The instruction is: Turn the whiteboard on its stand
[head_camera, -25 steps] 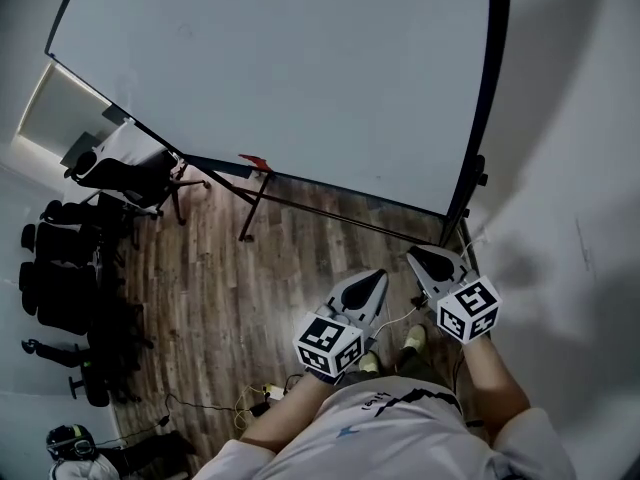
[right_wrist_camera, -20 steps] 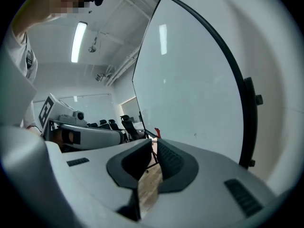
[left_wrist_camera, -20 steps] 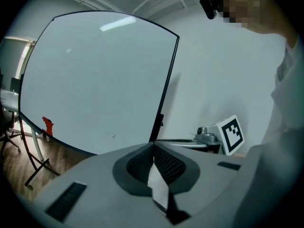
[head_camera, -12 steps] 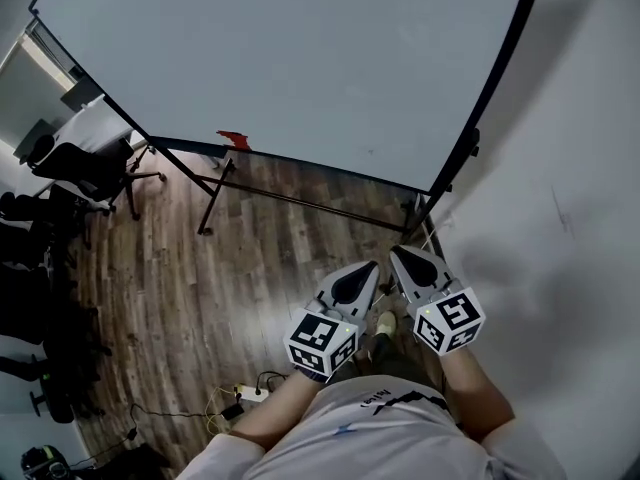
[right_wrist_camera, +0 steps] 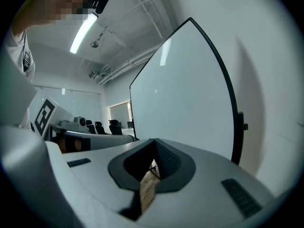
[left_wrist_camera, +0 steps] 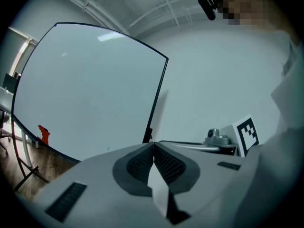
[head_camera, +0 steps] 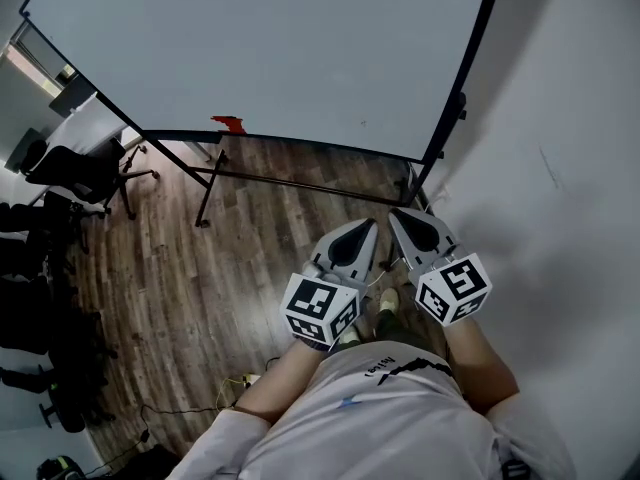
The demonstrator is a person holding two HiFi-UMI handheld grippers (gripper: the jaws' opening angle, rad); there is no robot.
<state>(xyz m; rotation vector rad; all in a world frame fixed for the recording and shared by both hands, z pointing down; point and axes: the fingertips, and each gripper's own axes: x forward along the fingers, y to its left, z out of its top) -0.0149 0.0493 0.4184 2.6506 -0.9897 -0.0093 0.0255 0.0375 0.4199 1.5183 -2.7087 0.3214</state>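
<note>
**Whiteboard by the wall, grippers empty**

The whiteboard stands on its stand at the wood floor's far edge, beside the white wall. Office chairs line the left edge. The left hand-held gripper is closed on nothing. The right hand-held gripper is closing its jaws together, empty.
</note>
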